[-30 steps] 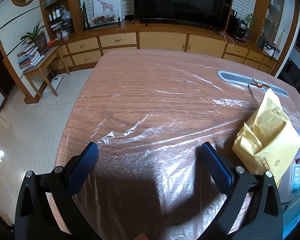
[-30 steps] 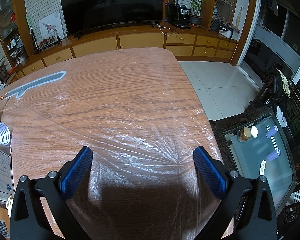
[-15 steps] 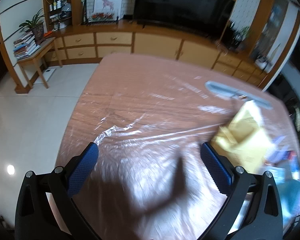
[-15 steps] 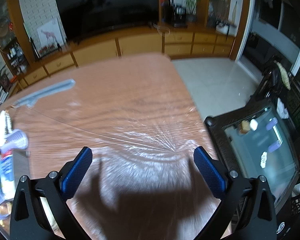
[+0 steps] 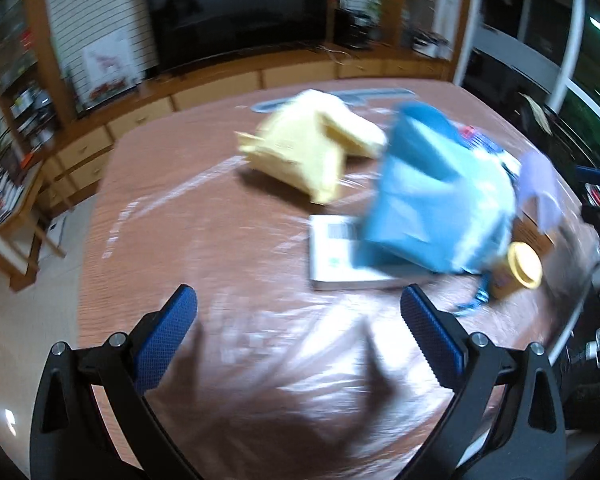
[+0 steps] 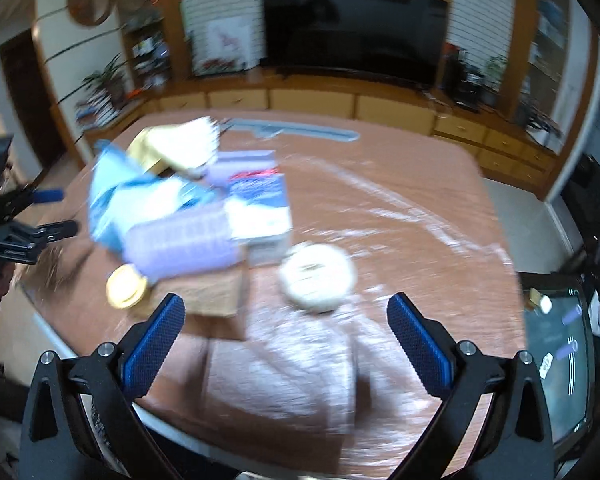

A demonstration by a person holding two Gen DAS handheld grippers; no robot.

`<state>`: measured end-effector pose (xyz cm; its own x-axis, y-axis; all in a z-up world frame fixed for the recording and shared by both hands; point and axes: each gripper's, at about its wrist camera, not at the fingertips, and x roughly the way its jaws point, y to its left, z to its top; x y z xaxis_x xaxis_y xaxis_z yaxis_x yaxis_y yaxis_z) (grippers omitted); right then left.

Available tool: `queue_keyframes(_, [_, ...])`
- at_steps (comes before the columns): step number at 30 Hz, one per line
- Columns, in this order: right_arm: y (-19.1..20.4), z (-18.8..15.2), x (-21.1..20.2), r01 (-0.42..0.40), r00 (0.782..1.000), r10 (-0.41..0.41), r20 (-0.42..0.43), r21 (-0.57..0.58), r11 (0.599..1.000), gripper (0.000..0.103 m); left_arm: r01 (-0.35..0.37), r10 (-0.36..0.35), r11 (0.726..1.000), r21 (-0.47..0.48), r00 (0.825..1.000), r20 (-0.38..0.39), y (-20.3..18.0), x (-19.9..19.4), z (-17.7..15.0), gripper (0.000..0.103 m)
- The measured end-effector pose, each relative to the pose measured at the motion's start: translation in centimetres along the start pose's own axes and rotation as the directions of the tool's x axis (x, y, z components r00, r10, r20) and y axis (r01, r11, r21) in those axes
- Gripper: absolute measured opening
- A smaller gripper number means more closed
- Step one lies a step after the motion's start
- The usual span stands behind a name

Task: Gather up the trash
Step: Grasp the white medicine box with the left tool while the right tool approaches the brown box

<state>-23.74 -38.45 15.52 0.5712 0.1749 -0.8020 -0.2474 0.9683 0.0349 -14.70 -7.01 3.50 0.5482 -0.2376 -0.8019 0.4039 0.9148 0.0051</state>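
A heap of trash lies on the wooden table (image 5: 148, 216) under its clear plastic sheet, ahead of both grippers; both views are motion-blurred. In the left wrist view, a crumpled blue plastic bag (image 5: 432, 200) sits ahead and to the right of the left gripper (image 5: 298, 320), partly covering a flat white box with a barcode (image 5: 332, 252). A crumpled yellow padded envelope (image 5: 304, 152) lies beyond them, and a small yellow-lidded jar (image 5: 518, 270) lies on its side just right of the bag. The left gripper's blue-padded fingers (image 5: 166, 338) are spread wide with nothing between them.

In the right wrist view, a round white container (image 6: 318, 276) sits just ahead of the right gripper (image 6: 286, 330), between its fingertips' lines. A pale purple ribbed basket (image 6: 184, 244) lies ahead-left, over a brown cardboard piece (image 6: 216, 296). This gripper's jaws also stand wide apart, holding nothing.
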Motion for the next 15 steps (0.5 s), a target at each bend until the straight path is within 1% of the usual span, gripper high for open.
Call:
queue_keyframes(2, [1.4, -0.4, 0.9, -0.032, 0.999, 0.032, -0.015, 0.001, 0.999, 0.099, 0.034, -0.034, 0.999, 0.012, 0.999, -0.01, -1.2, 0.6, 0.2, 0.102])
queue_keyframes(5, [3.0, -0.4, 1.7, -0.035, 0.999, 0.035, -0.015, -0.012, 0.999, 0.099, 0.053, -0.053, 0.998, 0.028, 0.999, -0.01, -2.3, 1.1, 0.8, 0.102])
queue_keyframes(8, [3.8, 0.0, 2.2, -0.06, 0.998, 0.06, -0.013, -0.008, 0.998, 0.099, 0.089, -0.087, 0.995, 0.044, 0.995, -0.048, -2.9, 2.7, 1.8, 0.102])
queue_keyframes(12, [4.5, 0.3, 2.9, -0.04, 0.999, 0.04, -0.018, -0.026, 0.999, 0.099, 0.082, -0.078, 0.994, 0.072, 0.995, -0.058, -3.8, 3.6, 2.4, 0.102])
queue_keyframes(15, [4.8, 0.4, 3.5, -0.048, 0.999, 0.048, -0.018, -0.011, 0.999, 0.099, 0.069, -0.065, 0.994, 0.081, 0.997, -0.053, -4.5, 3.9, 2.3, 0.102])
